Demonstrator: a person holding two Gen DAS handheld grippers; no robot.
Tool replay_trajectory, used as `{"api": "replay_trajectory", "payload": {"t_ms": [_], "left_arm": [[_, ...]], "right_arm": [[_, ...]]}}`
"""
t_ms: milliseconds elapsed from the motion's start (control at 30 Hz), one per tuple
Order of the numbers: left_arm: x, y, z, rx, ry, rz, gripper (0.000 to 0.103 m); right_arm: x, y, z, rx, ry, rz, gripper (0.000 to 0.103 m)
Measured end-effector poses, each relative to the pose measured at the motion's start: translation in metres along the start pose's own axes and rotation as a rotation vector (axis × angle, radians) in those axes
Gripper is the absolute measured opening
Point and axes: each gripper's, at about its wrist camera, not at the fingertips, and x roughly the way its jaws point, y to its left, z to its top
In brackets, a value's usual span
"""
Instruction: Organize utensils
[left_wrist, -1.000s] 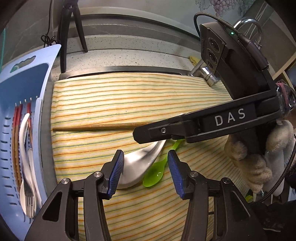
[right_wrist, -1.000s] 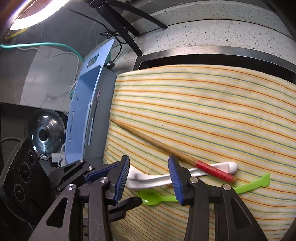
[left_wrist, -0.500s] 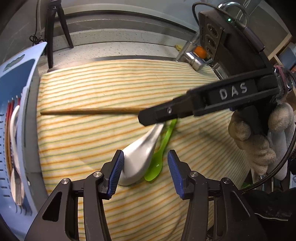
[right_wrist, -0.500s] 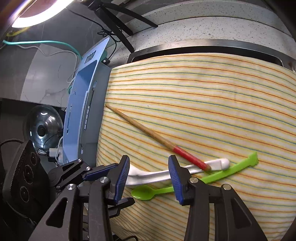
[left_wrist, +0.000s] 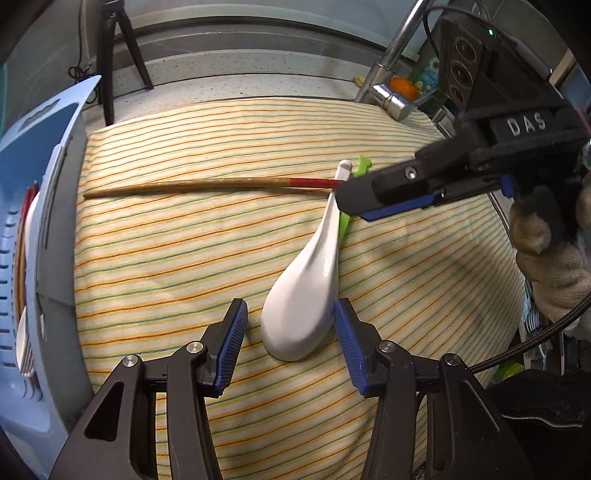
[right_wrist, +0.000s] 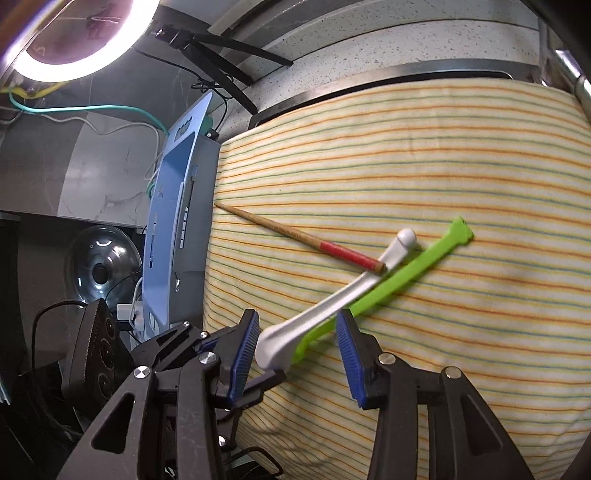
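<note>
While the blue drainer basket (left_wrist: 22, 229) waits at left, the white spoon (left_wrist: 306, 295) lies on the striped cloth (left_wrist: 166, 258), hard, glossy, likely slippery and breakable, best gripped across its bowl, between both half-open, empty hand-held grippers, left (left_wrist: 290, 341) and right (right_wrist: 295, 350).
</note>
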Motion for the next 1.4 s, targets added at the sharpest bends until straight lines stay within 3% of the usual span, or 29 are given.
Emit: {"api": "replay_trajectory", "payload": {"t_ms": [500, 800, 967, 1167, 1400], "left_arm": [[-0.018, 0.025, -0.001, -0.090, -0.052, 0.041, 0.046], [-0.030, 0.017, -0.003, -0.062, -0.081, 0.031, 0.046], [-0.030, 0.019, -0.001, -0.052, -0.085, 0.077, 0.046], [-0.024, 0.016, 0.005, 0.027, -0.066, 0.148, 0.046], [-0.014, 0.024, 0.013, 0.041, -0.042, 0.148, 0.048]], "right_arm": [[0.022, 0.004, 0.010, 0.043, 0.009, 0.010, 0.038], [0.030, 0.009, 0.017, 0.070, -0.004, 0.027, 0.038], [0.034, 0.008, 0.025, 0.086, -0.011, 0.026, 0.038], [0.033, 0.006, 0.022, 0.084, -0.038, -0.009, 0.038], [0.028, -0.002, 0.032, 0.121, -0.088, -0.032, 0.038]]}}
